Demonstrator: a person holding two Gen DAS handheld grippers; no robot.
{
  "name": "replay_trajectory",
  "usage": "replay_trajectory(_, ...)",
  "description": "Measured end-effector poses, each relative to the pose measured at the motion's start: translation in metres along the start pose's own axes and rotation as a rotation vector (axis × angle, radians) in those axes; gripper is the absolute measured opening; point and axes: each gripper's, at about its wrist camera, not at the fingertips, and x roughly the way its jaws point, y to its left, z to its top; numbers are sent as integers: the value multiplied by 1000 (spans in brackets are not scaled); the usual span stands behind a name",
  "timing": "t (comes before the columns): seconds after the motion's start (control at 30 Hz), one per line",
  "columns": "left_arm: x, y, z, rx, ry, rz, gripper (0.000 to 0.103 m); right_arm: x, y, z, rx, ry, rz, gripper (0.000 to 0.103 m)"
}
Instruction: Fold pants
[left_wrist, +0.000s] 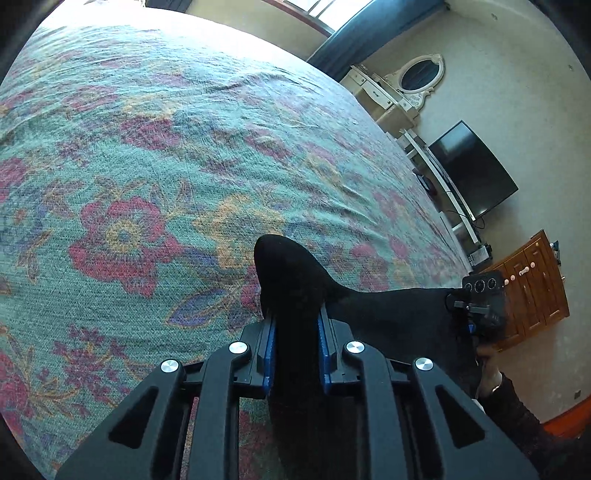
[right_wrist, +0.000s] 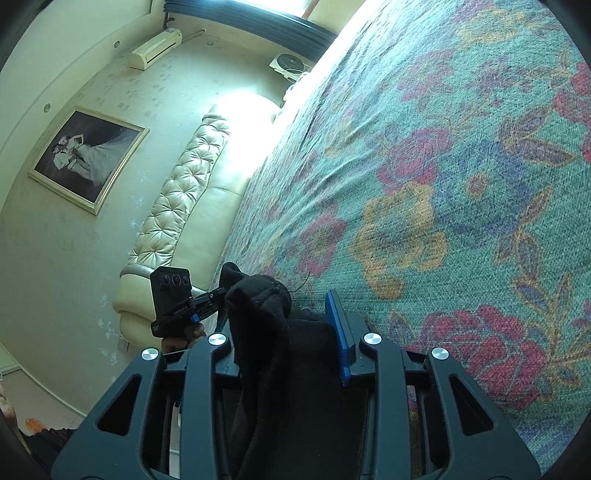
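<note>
The black pants (left_wrist: 388, 314), soft, light and limp, hang stretched just above the floral bedspread (left_wrist: 147, 166) between the left gripper (left_wrist: 295, 325) and right gripper (right_wrist: 284, 332), both fingers clamped on bunched edge fabric, best held there.

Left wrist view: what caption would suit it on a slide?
Left claw pinching a fold of black pants above a floral bedspread, the right claw holding the same fabric alongside.
</note>
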Motion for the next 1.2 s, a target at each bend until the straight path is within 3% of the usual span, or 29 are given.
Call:
replay_trajectory(0.57, -13, 36, 28, -49, -45, 65, 19, 53, 11, 38, -7, 20, 7, 31)
replay_trajectory(0.93, -8, 60, 25, -116, -53, 38, 20, 63, -5, 44, 49, 41, 24, 31)
replay_trajectory(1.03, -5, 64, 22, -132, -58, 39, 23, 64, -8, 43, 61, 37, 31, 31)
replay_trajectory(1.2, -3, 67, 15, -149, -64, 48, 37, 64, -13, 43, 93, 42, 49, 33)
